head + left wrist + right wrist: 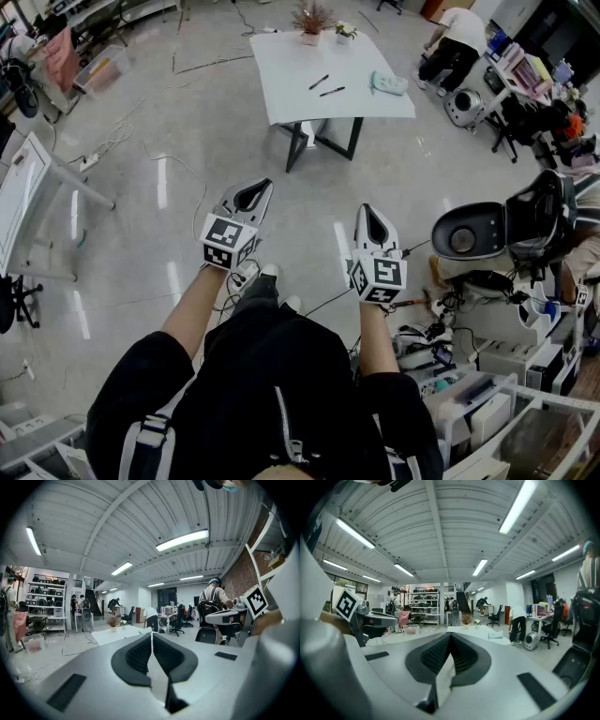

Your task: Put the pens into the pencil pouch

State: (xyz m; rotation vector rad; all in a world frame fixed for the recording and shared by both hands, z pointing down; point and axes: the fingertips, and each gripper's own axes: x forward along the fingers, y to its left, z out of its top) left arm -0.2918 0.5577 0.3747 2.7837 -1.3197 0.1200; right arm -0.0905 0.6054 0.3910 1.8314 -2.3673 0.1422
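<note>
- While both tongs sit pressed together with nothing between them, the left gripper [253, 194] and right gripper [375, 219] hang over glossy floor [141, 225], well apart from the table [281, 94].
- The step in hand looks like the approach: get close, then open one pair before reaching.
- Two slim dark pens [319, 82] lie on the smooth white top near the soft pale-green pouch [388, 83]. Round barrels may roll, so pinch them mid-length.
</note>
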